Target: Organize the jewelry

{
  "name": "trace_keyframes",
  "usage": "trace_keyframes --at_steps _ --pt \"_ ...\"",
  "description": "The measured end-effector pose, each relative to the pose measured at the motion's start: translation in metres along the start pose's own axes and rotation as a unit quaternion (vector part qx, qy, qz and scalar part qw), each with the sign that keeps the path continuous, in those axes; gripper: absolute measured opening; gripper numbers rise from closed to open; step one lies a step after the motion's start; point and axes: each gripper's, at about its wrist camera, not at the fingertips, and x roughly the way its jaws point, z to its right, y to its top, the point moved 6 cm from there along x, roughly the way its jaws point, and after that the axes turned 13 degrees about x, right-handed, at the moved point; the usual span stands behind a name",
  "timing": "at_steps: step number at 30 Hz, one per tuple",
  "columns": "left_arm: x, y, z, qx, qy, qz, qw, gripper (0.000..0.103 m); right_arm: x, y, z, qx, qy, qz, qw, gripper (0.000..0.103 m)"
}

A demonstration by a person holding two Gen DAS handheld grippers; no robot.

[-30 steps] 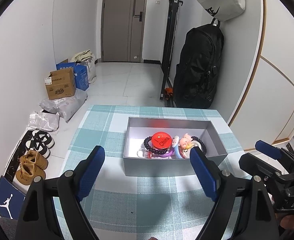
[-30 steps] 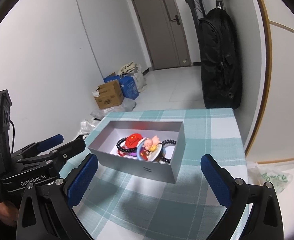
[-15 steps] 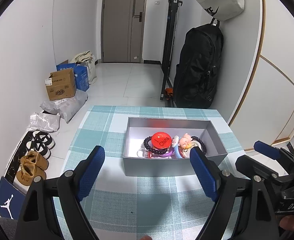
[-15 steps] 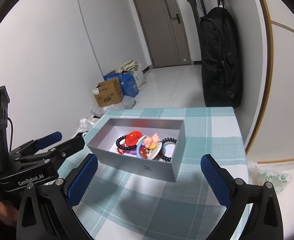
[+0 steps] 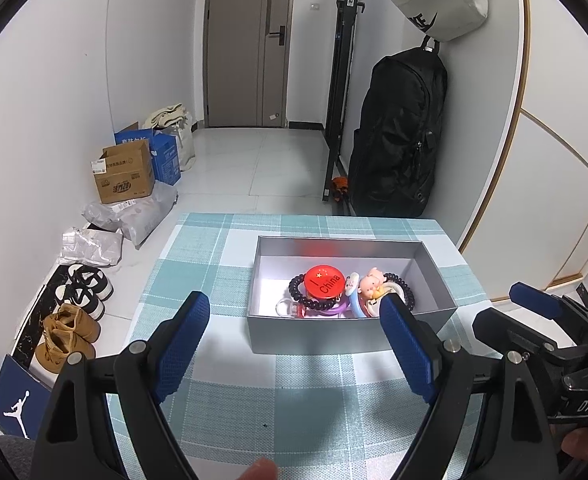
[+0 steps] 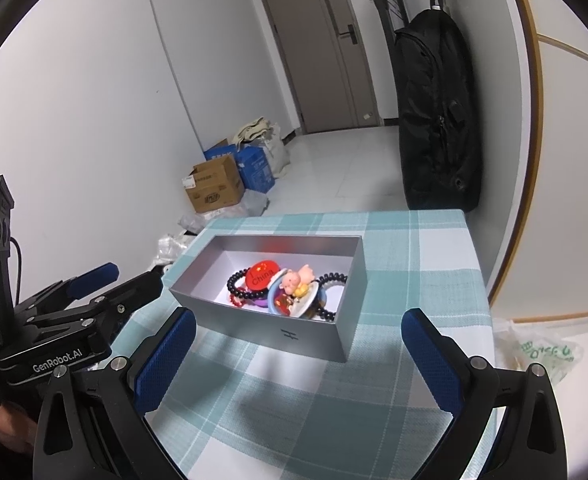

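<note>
Both grippers angled down | left gripper (image 5: 294,344) wide, empty | right gripper (image 6: 298,360) wide, empty

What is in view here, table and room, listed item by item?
box: 1, grey, open, on the tablecloth
badge: 1, red, in the box
bead bracelets: 2, dark, in the box
pig charm: 1, pink, in the box
tablecloth: 1, teal-white check, on the table
backpack: 1, black, by the right wall
cartons: 2, brown and blue, on the floor by the left wall
shoes: 2 pairs, tan and black-white, on the floor, left
left gripper: 1, blue pads, open
right gripper: 1, blue pads, open
</note>
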Motion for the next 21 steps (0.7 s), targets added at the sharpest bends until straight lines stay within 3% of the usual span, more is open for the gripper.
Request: trace_keyframes --at_steps 21 --pt "0.0002 0.0005 0.0044 0.006 -0.003 0.001 1.0 0.084 0.0016 -0.0031 -0.003 -0.013 -0.005 -0.005 1.0 0.103"
